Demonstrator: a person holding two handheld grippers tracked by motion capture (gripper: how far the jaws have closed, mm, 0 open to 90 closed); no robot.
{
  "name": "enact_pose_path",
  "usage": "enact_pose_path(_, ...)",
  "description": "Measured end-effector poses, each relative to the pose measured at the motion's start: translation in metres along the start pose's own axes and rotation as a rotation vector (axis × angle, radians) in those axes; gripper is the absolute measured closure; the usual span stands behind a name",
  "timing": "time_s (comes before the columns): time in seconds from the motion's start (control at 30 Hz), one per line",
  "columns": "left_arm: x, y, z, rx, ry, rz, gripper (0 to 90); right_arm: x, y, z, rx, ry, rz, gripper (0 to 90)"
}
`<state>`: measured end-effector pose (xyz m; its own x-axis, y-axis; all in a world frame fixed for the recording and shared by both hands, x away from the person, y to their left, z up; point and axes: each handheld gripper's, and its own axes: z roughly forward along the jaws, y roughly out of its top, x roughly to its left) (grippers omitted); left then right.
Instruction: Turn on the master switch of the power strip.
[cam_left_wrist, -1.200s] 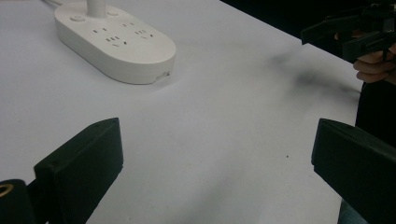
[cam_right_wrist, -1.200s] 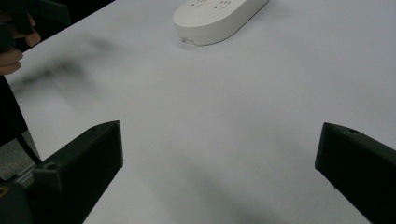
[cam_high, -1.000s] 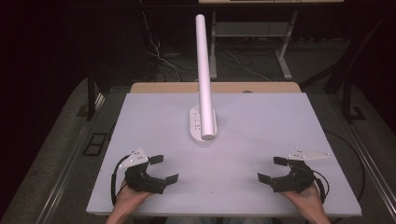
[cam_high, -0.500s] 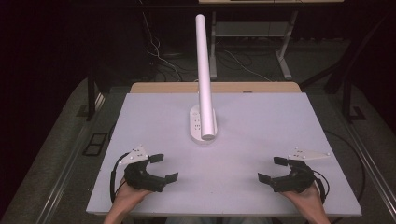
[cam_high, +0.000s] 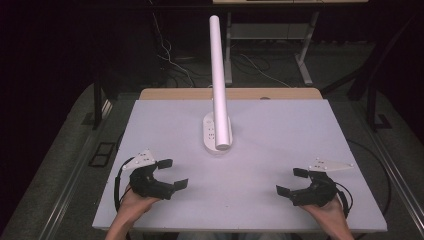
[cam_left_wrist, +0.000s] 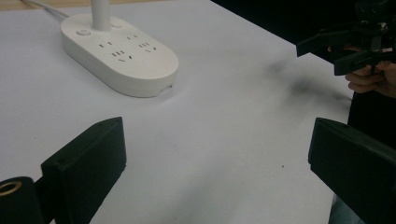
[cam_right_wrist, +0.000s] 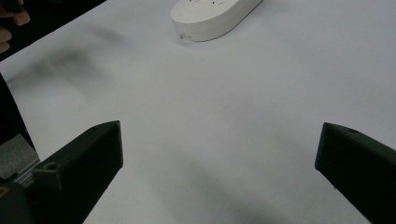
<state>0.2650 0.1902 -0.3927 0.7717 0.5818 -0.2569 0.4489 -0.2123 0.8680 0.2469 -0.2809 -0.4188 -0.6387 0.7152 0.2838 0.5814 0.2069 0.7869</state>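
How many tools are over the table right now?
2: the left tool, open, is near the table's front-left corner; the right tool, open, is near its front-right corner, both short of the white power strip.

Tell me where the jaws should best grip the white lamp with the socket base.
Probably the lamp by its slim upright tube just above the oval base, approached level from the near side: the round tube fits between open jaws, while the base looks too broad and low.
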Motion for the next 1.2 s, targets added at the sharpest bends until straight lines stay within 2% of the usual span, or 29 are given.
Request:
enact_pose_path(0.37,0.004,0.01,0.002,0.012,0.009,-0.001,5.1,0.0,0.0,-0.001,0.002,-0.002,0.009,0.4)
enact_pose_path(0.7,0.012,0.028,0.005,0.032,0.007,0.006,6.1,0.0,0.0,-0.001,0.0,-0.002,0.003,0.4)
enact_pose_path(1.2,0.023,0.04,0.011,0.056,0.005,-0.005,7.3,0.0,0.0,-0.002,-0.001,-0.003,0.005,0.4)
